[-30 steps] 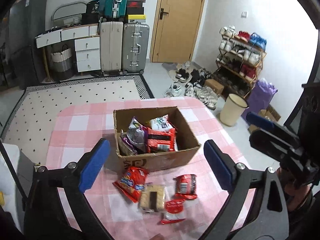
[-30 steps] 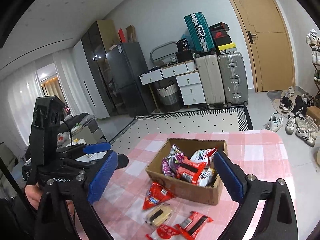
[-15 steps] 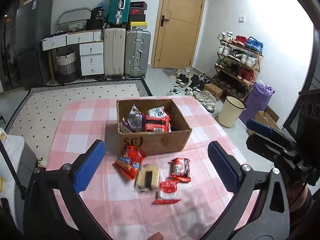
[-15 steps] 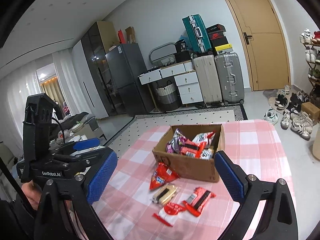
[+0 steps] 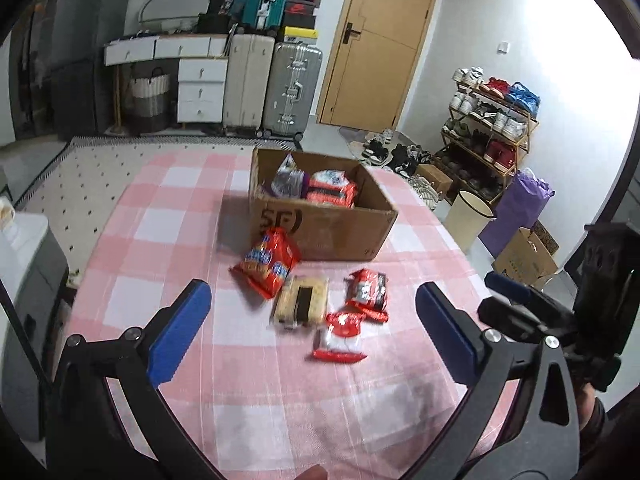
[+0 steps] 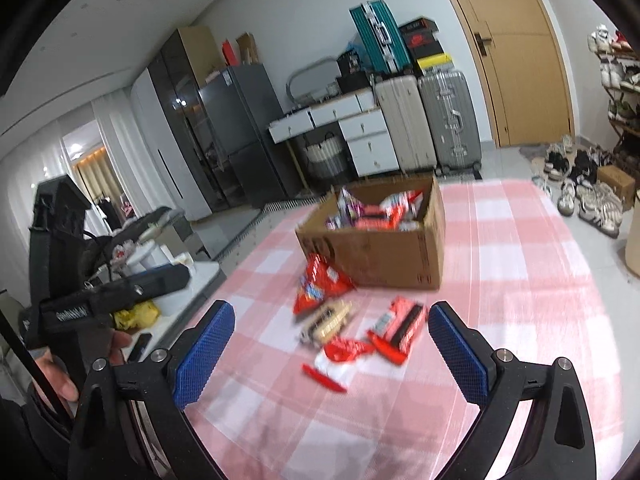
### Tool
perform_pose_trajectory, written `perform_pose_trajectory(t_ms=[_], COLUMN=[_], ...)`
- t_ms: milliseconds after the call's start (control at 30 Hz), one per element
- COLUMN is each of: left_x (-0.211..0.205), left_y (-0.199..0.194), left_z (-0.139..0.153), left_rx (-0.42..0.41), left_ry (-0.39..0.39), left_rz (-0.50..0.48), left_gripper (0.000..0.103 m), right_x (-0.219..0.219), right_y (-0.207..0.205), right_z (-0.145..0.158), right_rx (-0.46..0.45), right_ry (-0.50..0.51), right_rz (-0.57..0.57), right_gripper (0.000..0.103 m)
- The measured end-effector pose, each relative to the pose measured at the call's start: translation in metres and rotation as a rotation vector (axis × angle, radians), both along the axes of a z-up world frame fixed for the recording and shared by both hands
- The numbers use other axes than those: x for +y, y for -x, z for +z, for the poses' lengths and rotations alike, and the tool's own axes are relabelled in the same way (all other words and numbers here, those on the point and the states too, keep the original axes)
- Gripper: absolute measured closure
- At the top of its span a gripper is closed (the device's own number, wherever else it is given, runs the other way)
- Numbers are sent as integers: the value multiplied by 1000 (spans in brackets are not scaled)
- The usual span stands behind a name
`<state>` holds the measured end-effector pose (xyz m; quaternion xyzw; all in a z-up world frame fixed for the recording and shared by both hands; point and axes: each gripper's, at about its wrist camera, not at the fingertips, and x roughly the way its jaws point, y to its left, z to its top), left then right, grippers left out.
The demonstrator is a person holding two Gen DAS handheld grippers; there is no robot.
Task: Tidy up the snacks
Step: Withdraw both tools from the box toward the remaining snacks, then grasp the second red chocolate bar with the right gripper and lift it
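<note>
A cardboard box (image 5: 320,222) (image 6: 380,244) holding several snack packs stands on a pink checked table (image 5: 168,216) (image 6: 532,280). In front of it lie a red biscuit bag (image 5: 266,261) (image 6: 318,284), a pale cracker pack (image 5: 301,300) (image 6: 326,320), a red-black pack (image 5: 369,290) (image 6: 400,326) and a red-white pack (image 5: 340,336) (image 6: 340,356). My left gripper (image 5: 312,332) is open and empty, back from the loose packs. My right gripper (image 6: 330,350) is open and empty, just short of the red-white pack. Each gripper shows in the other's view.
Suitcases (image 5: 272,80) and white drawers (image 5: 200,88) stand by the far wall beside a wooden door (image 5: 376,40). A shoe rack (image 5: 488,120), a bin (image 5: 468,220) and a purple bag (image 5: 516,212) stand right of the table. A dark fridge (image 6: 236,132) is at the left.
Both grippers have pulled back and lowered toward the table's near side. The box and loose packs now sit further off. Both stay open and empty.
</note>
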<state>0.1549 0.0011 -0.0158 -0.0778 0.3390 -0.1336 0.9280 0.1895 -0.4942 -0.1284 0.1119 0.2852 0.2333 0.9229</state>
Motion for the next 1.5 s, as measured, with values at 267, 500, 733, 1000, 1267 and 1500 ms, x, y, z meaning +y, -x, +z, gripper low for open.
perform_pose_trajectory(t_ms=[267,500,733,1000,1267,1500], left_x=[6,10,14,10,4,1], left_y=[-9,-32,-53,-69,-86,-103], left_z=[-59,-103,-131,-154,-170,-177], left_rx=[52,140,183,233,270,312], left_ry=[-21,8,11,15,11,20], left_rz=[37,47,48,42,41,46], left_gripper=[1,1,1,1,1,1], right_x=[5,5,15,27,40,40], right_y=[-22,-58,-98,-137,-158,-157], right_z=[-49,-82,-106,-123,-125,-128], right_rx=[90,175,237,298,292,276], right_ry=[14,13,48,86,164,176], right_rz=[-1,-8,18,11,11,41], right_gripper=[4,4,4,5,43,59])
